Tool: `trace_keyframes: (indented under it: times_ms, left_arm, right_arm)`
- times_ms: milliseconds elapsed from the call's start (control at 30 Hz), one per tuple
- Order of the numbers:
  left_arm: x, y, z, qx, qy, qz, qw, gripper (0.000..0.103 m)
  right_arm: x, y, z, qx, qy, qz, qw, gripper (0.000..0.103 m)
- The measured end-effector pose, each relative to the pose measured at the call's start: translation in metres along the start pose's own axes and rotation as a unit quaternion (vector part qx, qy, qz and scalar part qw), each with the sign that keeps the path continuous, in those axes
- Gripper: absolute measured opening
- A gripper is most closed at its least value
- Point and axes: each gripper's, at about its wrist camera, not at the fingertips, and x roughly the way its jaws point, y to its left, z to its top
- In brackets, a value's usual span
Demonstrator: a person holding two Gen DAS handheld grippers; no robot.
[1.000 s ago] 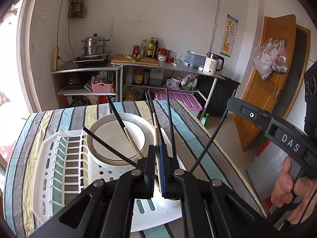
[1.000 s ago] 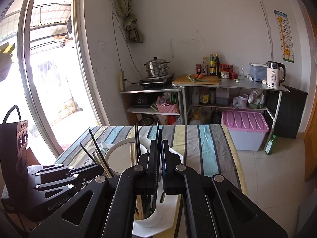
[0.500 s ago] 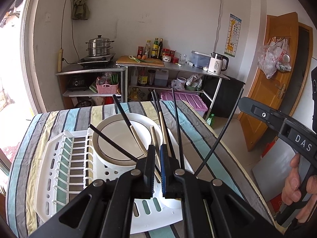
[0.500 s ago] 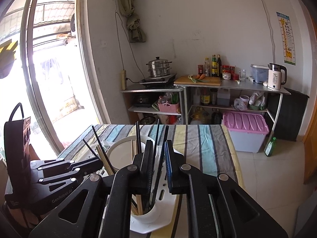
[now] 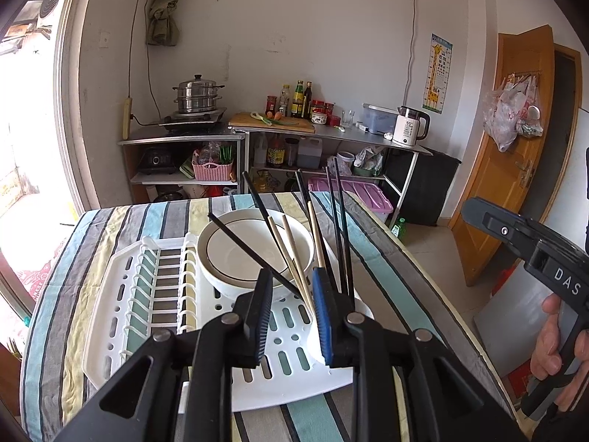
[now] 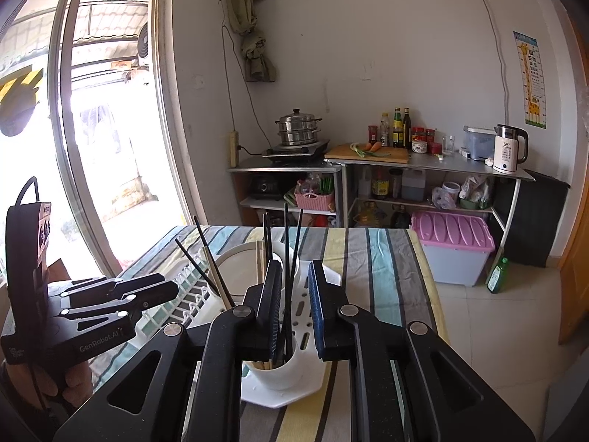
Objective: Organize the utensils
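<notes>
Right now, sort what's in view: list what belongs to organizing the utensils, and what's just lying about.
Job:
- chopsticks
- white holder cup
- drying rack
- left gripper and right gripper, both open

Lying about:
- bowl on the rack
- kettle
- steamer pot
- pink-lidded bin

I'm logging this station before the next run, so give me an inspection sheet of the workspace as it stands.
Surface: striped tablecloth covers the table.
Job's things: chopsticks, black and pale, stand in the white holder cup at the corner of the white drying rack; white bowl sits in the rack.
Clutter: nothing seen on the table.
Grippers: left gripper open, jaws just opened, nothing gripped; right gripper open, black chopsticks loose between its pads.
Cables: cord hangs down the wall.
Surroundings: steel steamer pot, kettle, pink-lidded bin, wooden door.
</notes>
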Motion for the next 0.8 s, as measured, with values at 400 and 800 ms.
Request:
trace_keyframes:
  times_ms: [400, 800]
  left_arm:
    - [-0.040, -0.008, -0.021, 0.004, -0.016, -0.006, 0.9998, 0.027]
    - [-0.068, -0.004, -0.048, -0.006, -0.029, -0.003, 0.9996, 0.030]
  right_arm:
    - [-0.039, 0.013, -0.017, -0.011, -0.014, 0.008, 1.000, 0.024]
    - [-0.067, 0.031, -0.041, -0.016, -0.022, 0.028, 0.999, 0.025]
